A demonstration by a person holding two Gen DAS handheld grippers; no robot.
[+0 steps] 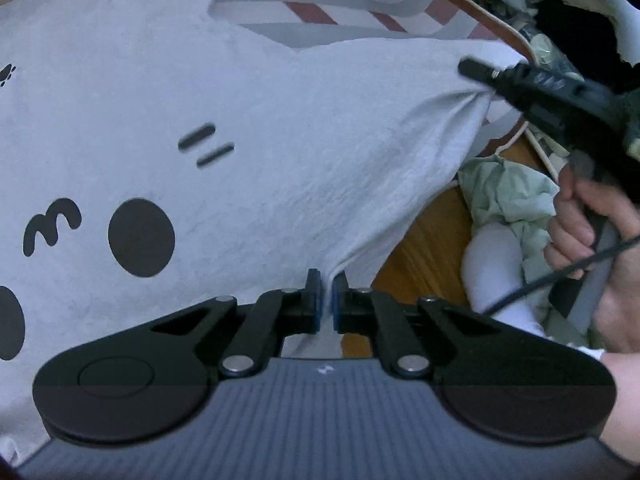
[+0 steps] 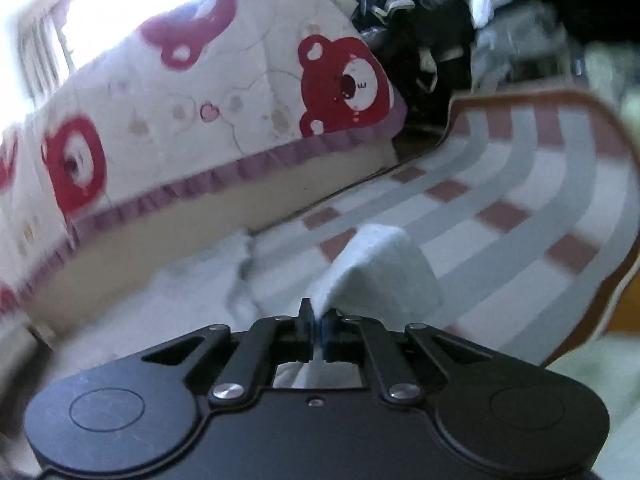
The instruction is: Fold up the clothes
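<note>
A white T-shirt with a black cartoon face print is stretched out above a striped mat. My left gripper is shut on one edge of the shirt, the cloth bunched between its jaws. My right gripper shows in the left wrist view at the upper right, shut on another edge of the same shirt and pulling it taut. In the right wrist view the right gripper pinches a fold of the white shirt over the mat.
A bed with a bear-print cover runs along the mat's far side. A pile of dark and light clothes lies beyond the mat. A pale green garment and white cloth lie on the wooden floor.
</note>
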